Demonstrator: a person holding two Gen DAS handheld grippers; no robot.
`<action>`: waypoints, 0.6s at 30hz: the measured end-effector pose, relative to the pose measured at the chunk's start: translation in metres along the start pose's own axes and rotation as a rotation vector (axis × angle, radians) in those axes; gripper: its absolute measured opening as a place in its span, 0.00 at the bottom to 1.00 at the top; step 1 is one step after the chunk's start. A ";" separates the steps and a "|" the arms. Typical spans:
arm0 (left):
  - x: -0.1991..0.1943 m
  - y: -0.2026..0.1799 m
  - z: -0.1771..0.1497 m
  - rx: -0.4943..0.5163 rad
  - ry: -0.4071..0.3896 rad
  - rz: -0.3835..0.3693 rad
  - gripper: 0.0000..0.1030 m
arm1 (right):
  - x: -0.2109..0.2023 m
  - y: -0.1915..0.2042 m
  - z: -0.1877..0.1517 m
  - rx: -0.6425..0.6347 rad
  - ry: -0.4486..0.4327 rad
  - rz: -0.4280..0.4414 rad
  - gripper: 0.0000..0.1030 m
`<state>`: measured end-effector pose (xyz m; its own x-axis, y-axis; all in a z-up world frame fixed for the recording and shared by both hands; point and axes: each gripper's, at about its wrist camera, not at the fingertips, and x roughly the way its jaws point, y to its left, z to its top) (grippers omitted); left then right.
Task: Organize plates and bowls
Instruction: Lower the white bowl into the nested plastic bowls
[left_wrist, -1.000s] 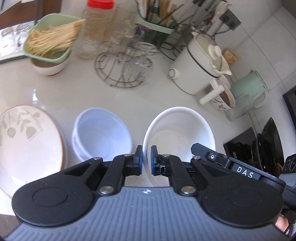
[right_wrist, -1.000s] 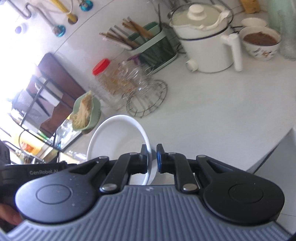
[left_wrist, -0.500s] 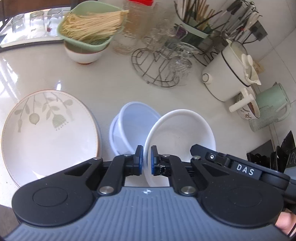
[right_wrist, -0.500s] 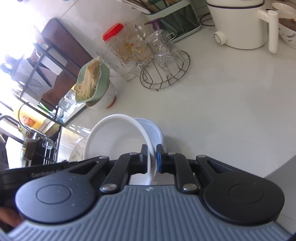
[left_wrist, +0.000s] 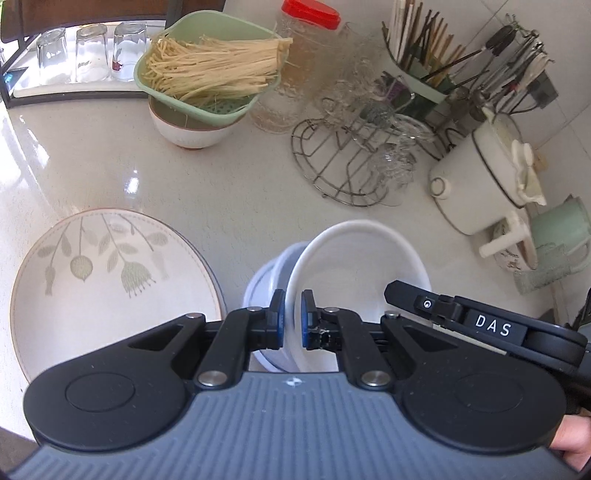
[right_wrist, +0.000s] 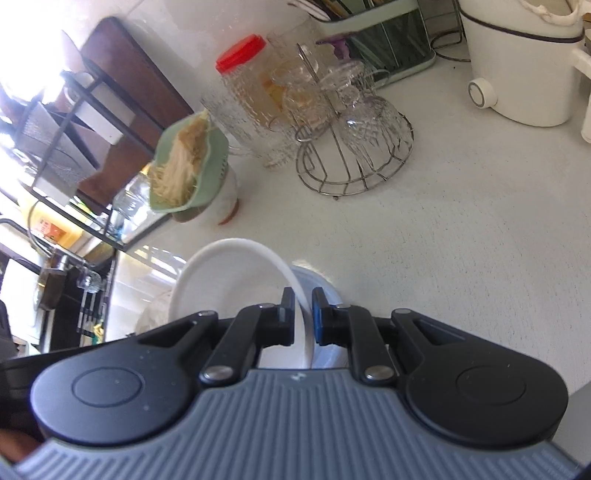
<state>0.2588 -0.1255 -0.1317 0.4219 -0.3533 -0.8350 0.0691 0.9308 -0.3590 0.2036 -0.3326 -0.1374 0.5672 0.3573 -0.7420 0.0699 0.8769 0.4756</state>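
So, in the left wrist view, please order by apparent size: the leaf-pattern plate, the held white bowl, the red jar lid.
1. leaf-pattern plate, the largest.
2. white bowl, smaller in the frame, though its lower part is hidden by the tool and it sits nearer the camera.
3. red jar lid, the smallest; it also stands farthest away.

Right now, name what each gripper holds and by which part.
Both hold one white bowl by its rim: the left gripper on one side, the right gripper on the opposite side, over the blue-white bowl.

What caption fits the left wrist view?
Left gripper clamps the round white bowl's rim above the pale plastic bowl, beside the leaf-patterned plate.
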 end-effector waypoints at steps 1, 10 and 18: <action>0.002 0.001 0.001 -0.004 0.003 0.009 0.08 | 0.004 0.000 0.001 -0.007 0.013 -0.002 0.13; 0.008 0.012 -0.002 -0.035 0.020 0.052 0.10 | 0.003 -0.007 0.007 -0.045 -0.021 0.013 0.44; 0.010 0.013 -0.007 -0.033 0.032 0.068 0.25 | 0.025 -0.026 0.001 0.012 0.016 -0.016 0.44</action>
<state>0.2578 -0.1177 -0.1475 0.3956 -0.2927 -0.8705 0.0110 0.9493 -0.3142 0.2165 -0.3467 -0.1678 0.5531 0.3484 -0.7568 0.0883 0.8788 0.4690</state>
